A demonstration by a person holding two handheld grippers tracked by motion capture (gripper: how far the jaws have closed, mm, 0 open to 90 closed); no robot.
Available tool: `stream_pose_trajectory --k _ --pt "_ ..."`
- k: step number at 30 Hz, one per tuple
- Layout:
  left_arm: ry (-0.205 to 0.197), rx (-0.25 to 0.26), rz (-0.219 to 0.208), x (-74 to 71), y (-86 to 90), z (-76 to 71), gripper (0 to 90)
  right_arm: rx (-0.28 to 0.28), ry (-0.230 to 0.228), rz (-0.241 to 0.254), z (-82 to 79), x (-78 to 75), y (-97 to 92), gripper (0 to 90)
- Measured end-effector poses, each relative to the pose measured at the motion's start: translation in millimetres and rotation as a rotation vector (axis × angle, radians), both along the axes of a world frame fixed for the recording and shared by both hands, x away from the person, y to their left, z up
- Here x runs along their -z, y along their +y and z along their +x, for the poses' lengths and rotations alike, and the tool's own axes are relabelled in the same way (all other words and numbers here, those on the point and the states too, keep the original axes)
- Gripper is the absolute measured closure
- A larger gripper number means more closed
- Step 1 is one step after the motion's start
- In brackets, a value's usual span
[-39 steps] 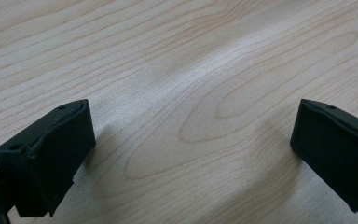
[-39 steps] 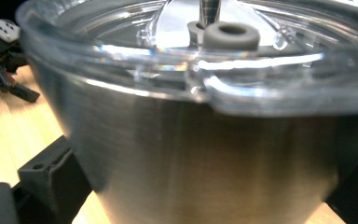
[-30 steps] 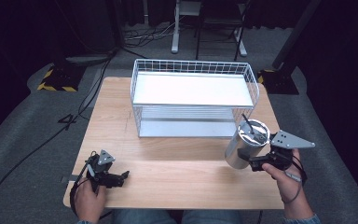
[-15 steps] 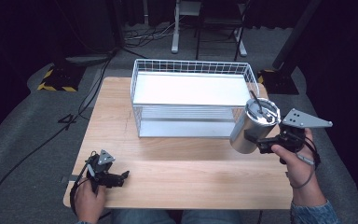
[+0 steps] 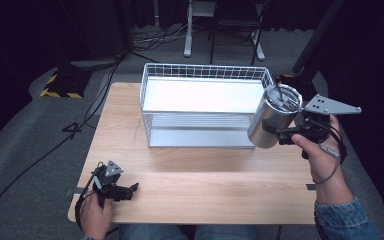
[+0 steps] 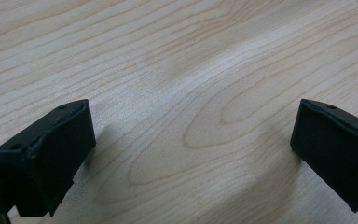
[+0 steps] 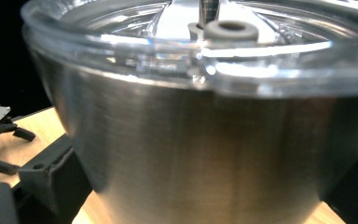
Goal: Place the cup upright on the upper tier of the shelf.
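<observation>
Right tool (image 5: 280, 134) grips steel tumbler (image 5: 271, 116) — tilted, beside wire basket (image 5: 152, 85).

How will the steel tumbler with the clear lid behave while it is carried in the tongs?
The steel tumbler looks rigid, so the right tongs should not dent it. Its brushed wall seems smooth, so it may slip. Held tilted, it could leak at the clear lid.

Overhead forward-down; tongs cameras (close-up).

Right of centre in the high view, the tumbler (image 5: 270, 122) is brushed, softly shiny metal with a glossy clear plastic lid (image 7: 205, 51). The table (image 5: 205, 175) is smooth matt pale wood; the basket (image 5: 205, 75) is white wire.
</observation>
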State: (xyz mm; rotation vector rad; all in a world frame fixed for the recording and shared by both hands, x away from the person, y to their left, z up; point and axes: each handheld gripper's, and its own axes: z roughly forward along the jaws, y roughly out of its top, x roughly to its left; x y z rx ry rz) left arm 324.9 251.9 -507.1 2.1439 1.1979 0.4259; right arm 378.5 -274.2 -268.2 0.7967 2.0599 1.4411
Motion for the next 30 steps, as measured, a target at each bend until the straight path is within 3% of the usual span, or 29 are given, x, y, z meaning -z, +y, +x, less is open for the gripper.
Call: stream_pose_trajectory --k 18,30 --pt "0.000 -0.016 -0.007 0.4 0.0 -0.3 0.3 0.000 -0.021 0.003 38.0 -32.1 32.4 3.7" --pt "0.000 -0.015 -0.007 0.4 0.1 -0.3 0.2 -0.003 -0.055 0.016 70.3 -47.5 66.2 3.6"
